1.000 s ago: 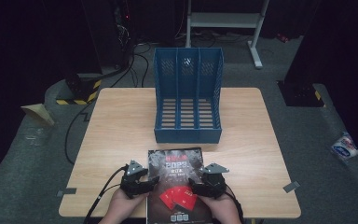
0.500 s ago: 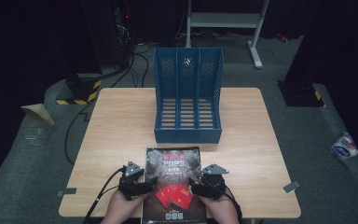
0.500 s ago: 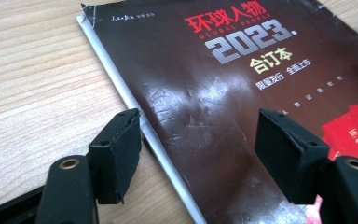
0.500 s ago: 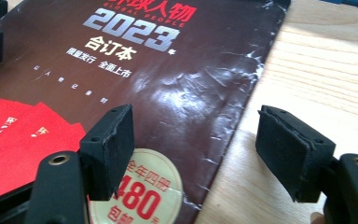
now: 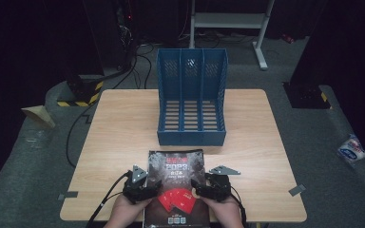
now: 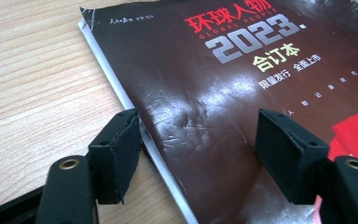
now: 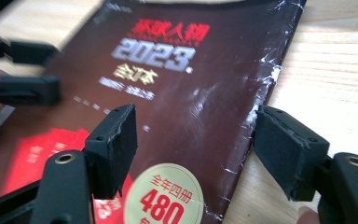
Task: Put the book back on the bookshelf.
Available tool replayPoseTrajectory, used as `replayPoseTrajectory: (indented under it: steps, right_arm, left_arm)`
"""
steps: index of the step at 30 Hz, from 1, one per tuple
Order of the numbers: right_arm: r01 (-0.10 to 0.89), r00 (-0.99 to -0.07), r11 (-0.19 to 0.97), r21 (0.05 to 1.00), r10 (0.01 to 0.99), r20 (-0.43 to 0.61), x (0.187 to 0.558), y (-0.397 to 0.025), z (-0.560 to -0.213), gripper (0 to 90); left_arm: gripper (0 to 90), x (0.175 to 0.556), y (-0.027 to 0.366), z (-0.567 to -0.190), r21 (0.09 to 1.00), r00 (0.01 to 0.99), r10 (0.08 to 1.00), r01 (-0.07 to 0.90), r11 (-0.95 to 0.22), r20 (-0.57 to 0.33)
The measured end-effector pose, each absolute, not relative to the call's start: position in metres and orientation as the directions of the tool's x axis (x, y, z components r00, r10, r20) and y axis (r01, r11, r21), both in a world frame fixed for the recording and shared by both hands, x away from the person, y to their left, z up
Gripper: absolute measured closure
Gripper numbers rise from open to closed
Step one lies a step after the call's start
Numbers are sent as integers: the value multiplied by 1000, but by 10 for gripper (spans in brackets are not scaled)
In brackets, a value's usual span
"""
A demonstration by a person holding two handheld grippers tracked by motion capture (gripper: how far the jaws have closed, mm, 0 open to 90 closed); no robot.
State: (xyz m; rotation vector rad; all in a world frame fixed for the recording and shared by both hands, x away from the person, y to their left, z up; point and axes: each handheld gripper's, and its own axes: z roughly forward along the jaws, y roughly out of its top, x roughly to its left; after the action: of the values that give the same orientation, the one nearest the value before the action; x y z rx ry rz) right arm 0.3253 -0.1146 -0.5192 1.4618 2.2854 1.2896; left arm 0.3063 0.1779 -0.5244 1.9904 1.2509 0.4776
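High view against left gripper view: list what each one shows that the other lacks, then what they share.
High view alone: the blue file rack standing beyond the magazine, the right gripper at the magazine's right edge, the person's hands and the floor around the table.

Left gripper view alone: creases in the glossy dark cover, the white page edges along its side, and how the left gripper has its jaws apart, one over the wood and one over the cover.

Both: the magazine with its 2023 title, lying flat on the wooden table.

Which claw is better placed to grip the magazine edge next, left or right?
Probably the right claw: its open jaws straddle the magazine edge squarely. The left claw also straddles its edge, at a slant.
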Motion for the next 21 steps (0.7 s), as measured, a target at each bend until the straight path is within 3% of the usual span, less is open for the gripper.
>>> replayPoseTrajectory:
  steps: [6,21]
  right_arm:
    - [629,-550,76,773,746,374,317,-119,-508,371]
    - [680,-529,58,731,729,434,318,-126,-513,426]
  left_arm:
    - [327,305,177,-525,744,455,888,614,-263,-62]
    - [327,305,178,-525,747,456,888,611,-262,-62]
